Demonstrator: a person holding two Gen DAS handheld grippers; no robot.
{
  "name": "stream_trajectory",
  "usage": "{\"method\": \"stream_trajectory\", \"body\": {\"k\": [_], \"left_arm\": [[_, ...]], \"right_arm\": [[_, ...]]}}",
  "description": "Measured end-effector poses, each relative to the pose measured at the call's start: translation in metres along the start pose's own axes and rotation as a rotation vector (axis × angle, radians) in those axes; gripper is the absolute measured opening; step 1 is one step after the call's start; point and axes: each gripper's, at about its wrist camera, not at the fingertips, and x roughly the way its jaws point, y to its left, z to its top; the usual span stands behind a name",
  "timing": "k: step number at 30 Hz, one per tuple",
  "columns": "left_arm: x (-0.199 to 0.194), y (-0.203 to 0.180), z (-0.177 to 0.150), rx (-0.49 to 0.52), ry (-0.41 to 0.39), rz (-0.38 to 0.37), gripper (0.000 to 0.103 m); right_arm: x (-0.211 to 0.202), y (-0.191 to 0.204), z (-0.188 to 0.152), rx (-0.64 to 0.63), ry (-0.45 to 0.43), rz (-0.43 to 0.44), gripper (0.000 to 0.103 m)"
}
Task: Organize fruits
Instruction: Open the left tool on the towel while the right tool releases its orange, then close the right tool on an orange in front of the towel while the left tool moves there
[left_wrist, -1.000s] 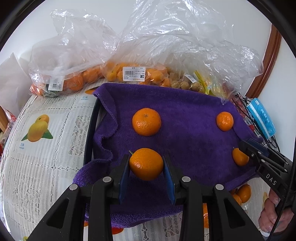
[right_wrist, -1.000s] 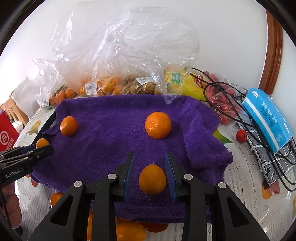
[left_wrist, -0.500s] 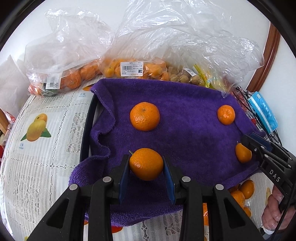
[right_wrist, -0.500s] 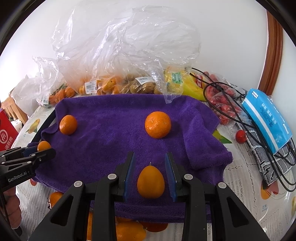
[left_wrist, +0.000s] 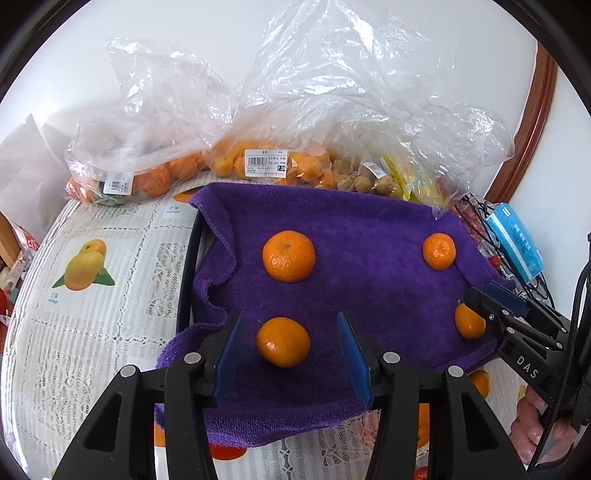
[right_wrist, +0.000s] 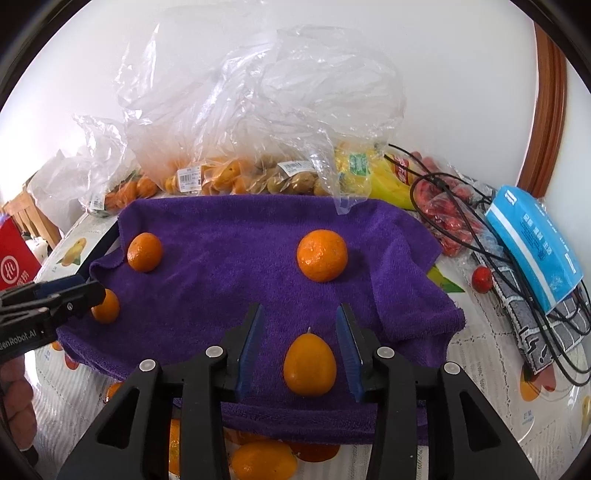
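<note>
A purple towel (left_wrist: 369, 236) (right_wrist: 229, 236) carries several mandarins. My left gripper (left_wrist: 290, 347) is open, with a mandarin (left_wrist: 283, 347) lying on the towel between its jaws, clear of both. Another mandarin (left_wrist: 289, 255) lies just beyond it and a smaller one (left_wrist: 439, 251) at the far right. My right gripper (right_wrist: 300, 347) is open around an egg-shaped mandarin (right_wrist: 309, 364) resting on the towel's near edge. It shows in the left wrist view (left_wrist: 469, 322) beside the right gripper's fingertips (left_wrist: 480, 301). A large mandarin (right_wrist: 322, 254) lies ahead.
Clear plastic bags of mandarins (left_wrist: 266, 166) and small brown fruit (right_wrist: 291, 181) line the wall. Bananas (right_wrist: 384, 177), a red packet (right_wrist: 447, 214), black cables, a blue pack (right_wrist: 532, 240) and a small red fruit (right_wrist: 482, 279) lie right. Loose mandarins (right_wrist: 264, 459) lie below the towel's edge.
Both grippers have opened and let go of their mandarins, which now rest on the towel. The left jaws opened in the last half second; the right ones widened gradually.
</note>
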Motion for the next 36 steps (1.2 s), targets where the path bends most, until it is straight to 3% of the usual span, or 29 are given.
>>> {"method": "stream_trajectory", "body": {"k": [9, 15, 29, 36], "left_arm": [[-0.017, -0.001, 0.003, 0.011, -0.050, -0.002, 0.049], [-0.032, -0.003, -0.005, 0.043, -0.086, 0.039, 0.049], [-0.075, 0.026, -0.039, -0.011, -0.048, 0.034, 0.052], [-0.085, 0.031, -0.059, -0.010, -0.024, 0.026, 0.053]], "right_arm": [[-0.021, -0.003, 0.002, 0.073, -0.025, 0.042, 0.041], [-0.056, -0.004, -0.001, 0.058, -0.060, -0.028, 0.041], [-0.072, 0.024, -0.064, 0.032, 0.094, 0.120, 0.041], [-0.057, 0.042, -0.090, -0.022, 0.154, 0.122, 0.041]]}}
